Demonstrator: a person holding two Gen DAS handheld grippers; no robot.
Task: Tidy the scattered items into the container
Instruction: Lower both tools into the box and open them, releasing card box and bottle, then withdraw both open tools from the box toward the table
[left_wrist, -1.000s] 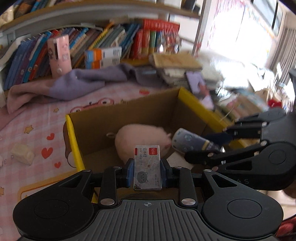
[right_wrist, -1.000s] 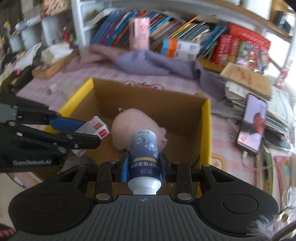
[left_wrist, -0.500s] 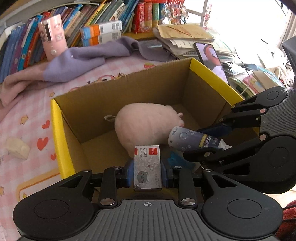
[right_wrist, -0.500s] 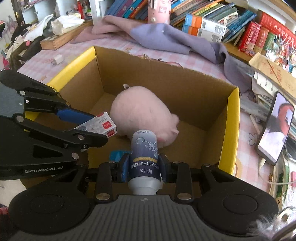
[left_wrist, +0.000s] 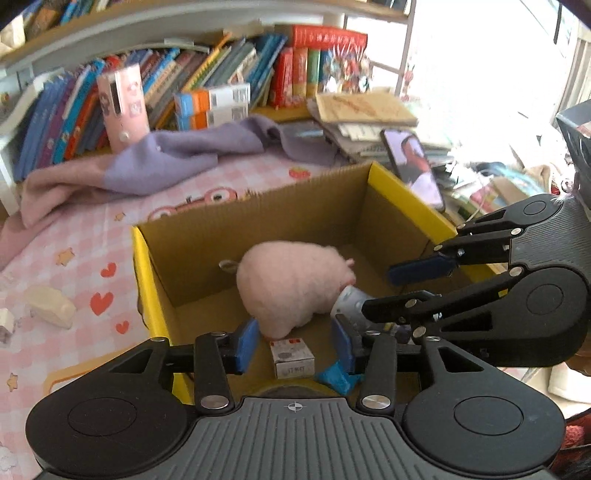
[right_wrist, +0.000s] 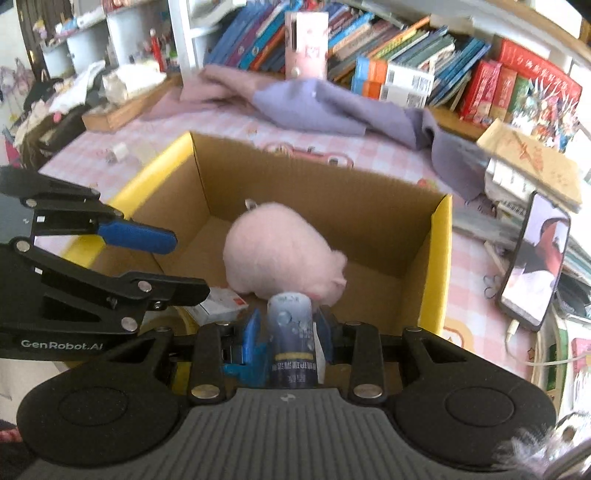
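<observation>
Released from the left hand-held gripper (left_wrist: 293, 341), whose jaws are opening, the small box (left_wrist: 291, 357) now lies in the cardboard box (left_wrist: 258, 218). Right hand-held gripper (right_wrist: 288, 326) grips the bottle (right_wrist: 291, 336)

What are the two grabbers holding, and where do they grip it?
The right hand-held gripper grips the bottle by its sides. The left hand-held gripper is opening; the small box lies loose in the carton.

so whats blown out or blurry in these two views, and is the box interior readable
Left wrist view: the window at top right is blown out, and the phone and paper stacks beside it smear. Right wrist view: evenly lit, fisheye bends the bookshelf, slight blur throughout. Both views: inside the cardboard box, the pink plush and small carton read clearly.
</observation>
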